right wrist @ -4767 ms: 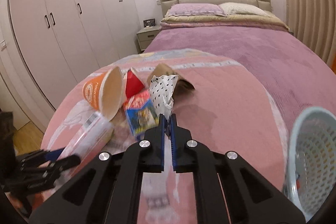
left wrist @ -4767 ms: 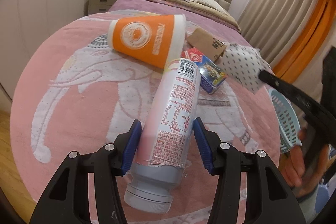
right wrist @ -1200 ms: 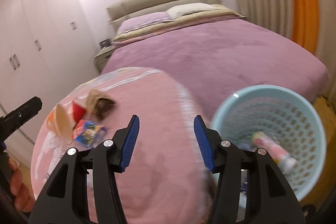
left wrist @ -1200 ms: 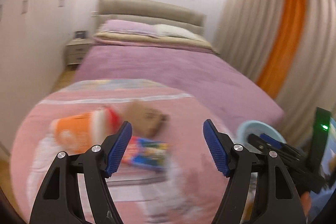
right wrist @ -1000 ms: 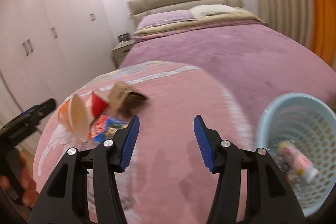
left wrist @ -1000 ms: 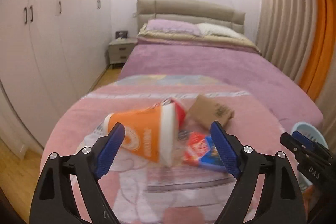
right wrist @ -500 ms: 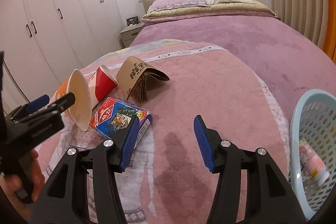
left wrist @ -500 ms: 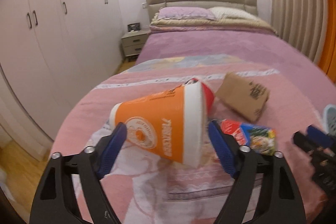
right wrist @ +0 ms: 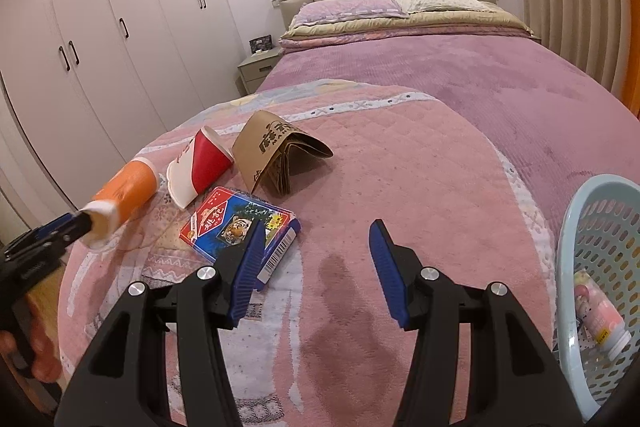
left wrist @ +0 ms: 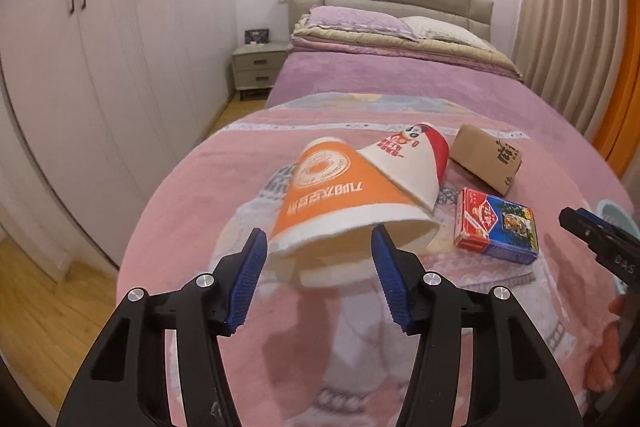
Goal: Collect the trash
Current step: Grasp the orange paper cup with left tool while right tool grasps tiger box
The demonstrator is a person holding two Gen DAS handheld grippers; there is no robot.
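Note:
An orange paper cup (left wrist: pixel 336 199) lies on its side on the pink blanket (left wrist: pixel 192 227), its open rim between the fingers of my open left gripper (left wrist: pixel 318 259); whether they touch it I cannot tell. A red and white cup (left wrist: pixel 412 163), a brown paper bag (left wrist: pixel 486 157) and a red and blue box (left wrist: pixel 496 225) lie behind it. My right gripper (right wrist: pixel 316 259) is open and empty, just right of the box (right wrist: pixel 240 223). The orange cup (right wrist: pixel 120 201) shows at the left there.
A light blue plastic basket (right wrist: pixel 600 267) stands at the bed's right edge with a pink and white bottle (right wrist: pixel 600 319) inside. White wardrobes (left wrist: pixel 100 67) line the left wall. A nightstand (left wrist: pixel 258 69) stands by the headboard. Wooden floor (left wrist: pixel 40 307) lies left of the bed.
The bottle that my left gripper held has ended up in the basket. My left gripper has swung back and closed in on the orange cup's rim. My right gripper has opened and returned over the blanket.

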